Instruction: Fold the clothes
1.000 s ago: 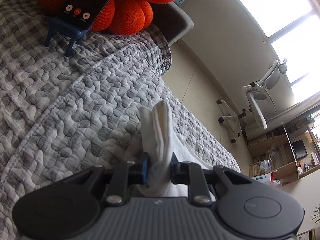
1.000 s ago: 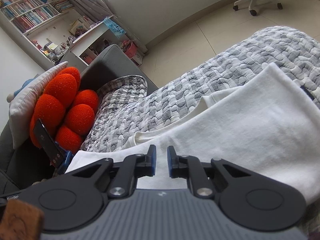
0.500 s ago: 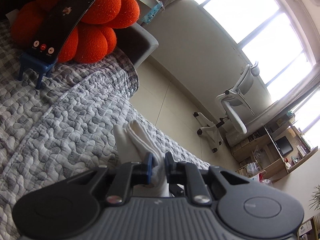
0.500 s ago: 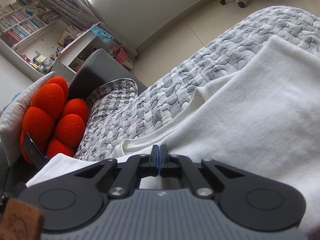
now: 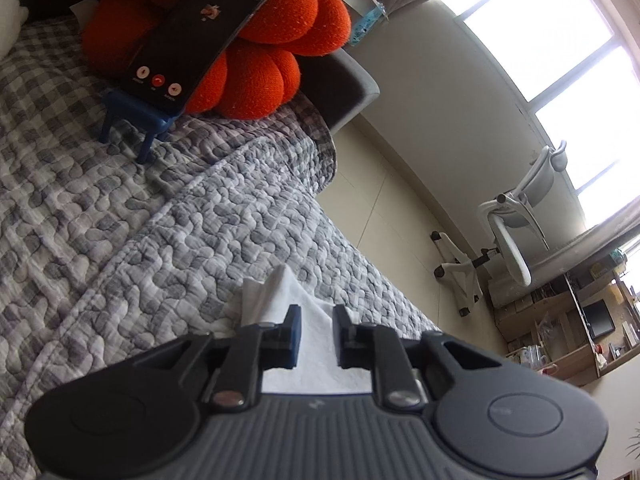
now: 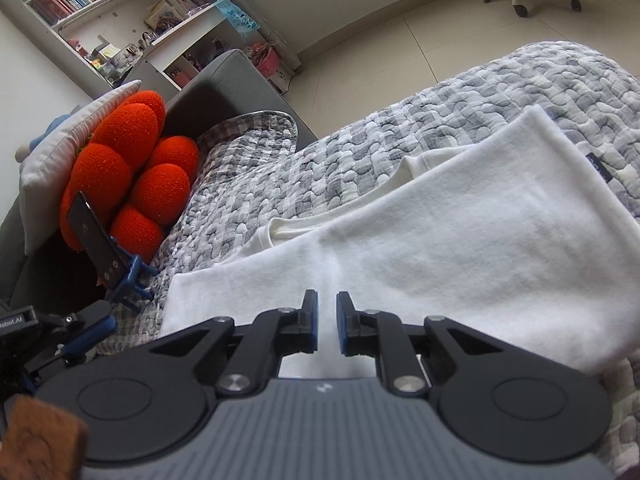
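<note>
- On a grey-and-white pebble-quilted bedspread (image 6: 360, 152), a white cotton knit garment (image 6: 460, 240) lies with one panel already doubled over; a lower layer and its ribbed edge peep out along the far side of the fold.
- The left gripper (image 5: 316, 336) is opening its jaws. A bunched corner of the same white cloth stands between the blue pads without being pressed, its tip poking up just beyond them.
- The right gripper (image 6: 327, 322) is also parting, by a narrow gap only. White cloth shows through that gap, lying below the pads, not pinched.
- The step in hand looks like letting go of a finished fold. Done well, both grippers would lift straight away from the cloth, so that no pad snags it and drags the panel askew.
- The bunched corner at the left gripper seems the weak spot: loose knit tends to spring or slump, so it may need patting flat before the next fold.
- A sensible next grasp would take the near edge at two well-separated points, keeping the edge taut and parallel to the crease.
- At the far left, a dark smartphone (image 5: 196, 36) leans on a small blue stool-shaped stand (image 5: 136, 116) against an orange knitted lobed cushion (image 6: 128, 176), well apart from the garment.
</note>
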`<move>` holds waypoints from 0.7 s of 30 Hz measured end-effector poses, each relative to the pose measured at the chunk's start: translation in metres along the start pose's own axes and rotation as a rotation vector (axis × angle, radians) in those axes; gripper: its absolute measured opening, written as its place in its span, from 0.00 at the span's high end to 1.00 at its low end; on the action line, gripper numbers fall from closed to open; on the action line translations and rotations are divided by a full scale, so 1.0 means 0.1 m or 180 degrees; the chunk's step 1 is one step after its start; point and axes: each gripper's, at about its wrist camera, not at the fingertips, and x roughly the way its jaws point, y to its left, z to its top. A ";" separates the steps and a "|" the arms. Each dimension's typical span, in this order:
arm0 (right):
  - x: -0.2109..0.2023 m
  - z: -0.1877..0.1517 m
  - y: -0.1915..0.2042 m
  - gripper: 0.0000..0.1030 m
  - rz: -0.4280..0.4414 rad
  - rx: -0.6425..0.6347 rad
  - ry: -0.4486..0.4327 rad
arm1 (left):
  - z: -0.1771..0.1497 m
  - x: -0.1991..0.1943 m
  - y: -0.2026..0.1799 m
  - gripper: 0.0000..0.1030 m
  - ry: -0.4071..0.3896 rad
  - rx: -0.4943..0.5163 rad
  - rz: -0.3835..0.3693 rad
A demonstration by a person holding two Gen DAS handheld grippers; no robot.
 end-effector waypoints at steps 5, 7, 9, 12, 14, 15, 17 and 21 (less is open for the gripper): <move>-0.04 0.04 -0.02 0.84 0.0047 0.0080 0.0003 | -0.14 -0.01 0.08 0.47 0.0166 -0.0281 0.0489; -0.05 0.05 -0.01 0.84 0.0089 0.0093 0.0006 | -0.26 -0.03 0.12 0.46 0.0191 -0.0576 0.0671; -0.05 0.04 0.01 0.84 0.0115 0.0081 0.0018 | -0.38 -0.05 0.14 0.46 0.0209 -0.0792 0.0686; -0.05 0.02 0.04 0.84 0.0139 0.0060 0.0058 | -0.52 -0.04 0.13 0.46 0.0264 -0.0921 0.0687; -0.07 0.00 0.05 0.84 0.0153 0.0050 0.0066 | -0.59 -0.03 0.13 0.46 0.0245 -0.0983 0.0685; -0.07 0.00 0.05 0.84 0.0161 0.0046 0.0067 | -0.62 -0.02 0.13 0.46 0.0234 -0.1013 0.0683; -0.08 -0.01 0.05 0.84 0.0173 0.0041 0.0065 | -0.68 0.00 0.14 0.46 0.0207 -0.1077 0.0669; -0.08 -0.02 0.04 0.84 0.0177 0.0045 0.0078 | -0.75 0.09 0.22 0.48 0.0146 -0.1233 0.0599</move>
